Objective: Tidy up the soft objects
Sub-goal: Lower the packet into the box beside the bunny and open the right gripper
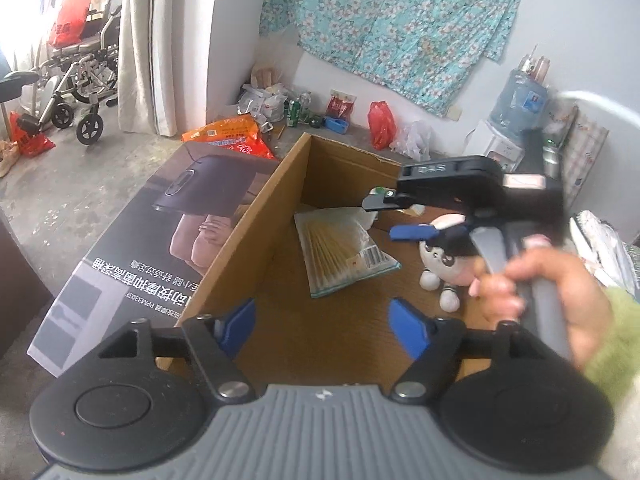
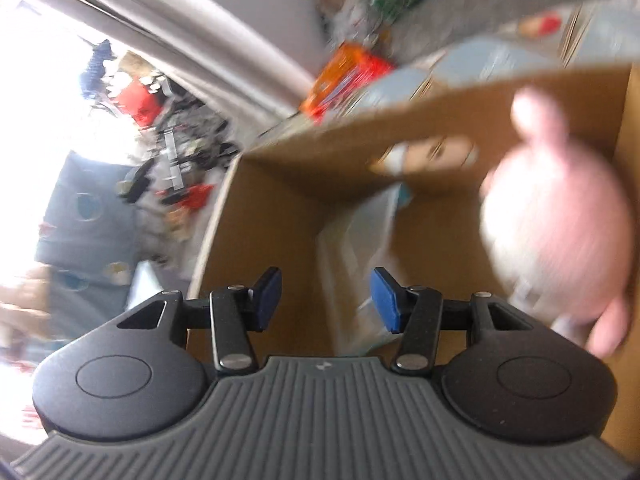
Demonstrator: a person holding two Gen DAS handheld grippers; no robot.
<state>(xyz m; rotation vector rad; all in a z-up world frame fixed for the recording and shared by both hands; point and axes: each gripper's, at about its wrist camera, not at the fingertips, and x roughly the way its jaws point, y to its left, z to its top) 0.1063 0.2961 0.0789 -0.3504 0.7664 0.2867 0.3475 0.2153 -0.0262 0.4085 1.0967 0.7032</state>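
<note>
Nearest in the left wrist view: left gripper (image 1: 322, 330) with blue pads spread wide and nothing between them, poised over the open cardboard box (image 1: 256, 240). Just beyond, on the box floor: a clear bag of cotton swabs (image 1: 344, 250) lying flat, and to its right a small plush toy (image 1: 448, 256) with a pink-and-white body, dark hair and white feet. Above the toy: right gripper (image 1: 394, 218), gripped by a hand (image 1: 560, 300) in a fuzzy green sleeve (image 1: 616, 340), one finger black, the other blue, held apart and apparently empty. In the right wrist view, heavily blurred: right gripper (image 2: 326, 300) with pads parted around empty air inside the box (image 2: 280, 208), the pink plush (image 2: 560, 220) off to the right, clear of the pads. Farther off, past the box: orange packets (image 1: 236, 136), a red bag (image 1: 382, 124), a wheelchair (image 1: 76, 80), floral cloth (image 1: 392, 20) on the wall.
</note>
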